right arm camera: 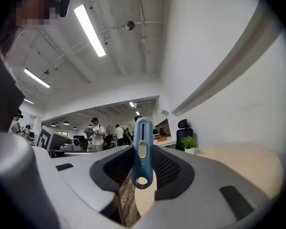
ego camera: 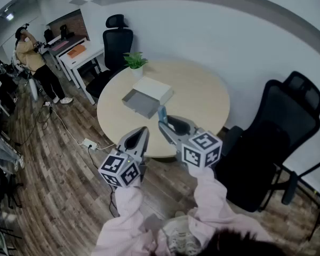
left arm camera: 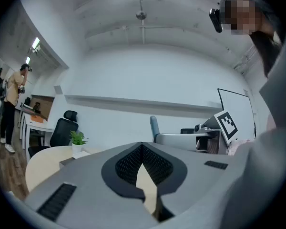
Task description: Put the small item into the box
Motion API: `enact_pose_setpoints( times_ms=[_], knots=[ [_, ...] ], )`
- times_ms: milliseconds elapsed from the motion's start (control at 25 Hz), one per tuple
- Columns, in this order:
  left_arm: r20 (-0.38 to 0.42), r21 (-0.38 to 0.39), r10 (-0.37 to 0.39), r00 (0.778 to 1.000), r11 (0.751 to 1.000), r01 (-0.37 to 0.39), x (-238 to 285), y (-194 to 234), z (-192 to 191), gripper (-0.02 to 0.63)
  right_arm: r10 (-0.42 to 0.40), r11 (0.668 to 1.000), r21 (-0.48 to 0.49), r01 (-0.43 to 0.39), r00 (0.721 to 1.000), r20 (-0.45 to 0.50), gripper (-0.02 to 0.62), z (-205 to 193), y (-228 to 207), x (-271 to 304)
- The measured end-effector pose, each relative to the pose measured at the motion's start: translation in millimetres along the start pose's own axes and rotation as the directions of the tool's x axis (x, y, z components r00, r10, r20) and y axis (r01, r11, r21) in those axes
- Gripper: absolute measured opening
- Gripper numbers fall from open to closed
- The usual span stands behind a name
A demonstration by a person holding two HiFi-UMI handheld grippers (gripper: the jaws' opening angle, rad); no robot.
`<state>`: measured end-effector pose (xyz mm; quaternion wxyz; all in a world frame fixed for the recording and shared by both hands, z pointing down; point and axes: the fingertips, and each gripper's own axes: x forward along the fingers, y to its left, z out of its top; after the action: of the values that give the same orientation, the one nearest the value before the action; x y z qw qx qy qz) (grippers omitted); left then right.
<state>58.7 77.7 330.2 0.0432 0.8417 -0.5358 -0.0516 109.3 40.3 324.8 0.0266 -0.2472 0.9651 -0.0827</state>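
My right gripper (ego camera: 163, 124) is shut on a small blue slider-type item (ego camera: 162, 113), which sticks up between its jaws over the near edge of the round wooden table (ego camera: 202, 97). In the right gripper view the blue item (right arm camera: 142, 151) stands upright in the jaws. An open grey box (ego camera: 141, 103) lies on the table just beyond, with its white lid (ego camera: 153, 89) beside it. My left gripper (ego camera: 143, 132) hangs level to the left, in front of the table edge, its jaws together with nothing in them. The left gripper view shows the blue item (left arm camera: 154, 128) to the right.
A small potted plant (ego camera: 135, 62) stands at the table's far edge. Black office chairs stand at the far side (ego camera: 117, 41) and at the right (ego camera: 277, 137). A person (ego camera: 34, 63) stands by white desks (ego camera: 77, 55) at the far left. A power strip (ego camera: 88, 142) lies on the wooden floor.
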Motion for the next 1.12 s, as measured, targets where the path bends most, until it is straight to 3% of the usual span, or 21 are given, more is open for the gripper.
enact_pose_setpoints(
  times_ms=[520, 1120],
  knots=[
    [0.001, 0.009, -0.005, 1.000, 1.000, 0.005, 12, 4, 2, 0.009, 0.004, 1.000, 0.007, -0.004, 1.000, 0.000, 0.135, 2, -14, 7],
    [-0.036, -0.041, 0.053, 0.998, 0.998, -0.055, 24, 7, -19, 0.009, 0.033, 0.997, 0.071, -0.029, 0.998, -0.057, 0.135, -17, -41, 11]
  ],
)
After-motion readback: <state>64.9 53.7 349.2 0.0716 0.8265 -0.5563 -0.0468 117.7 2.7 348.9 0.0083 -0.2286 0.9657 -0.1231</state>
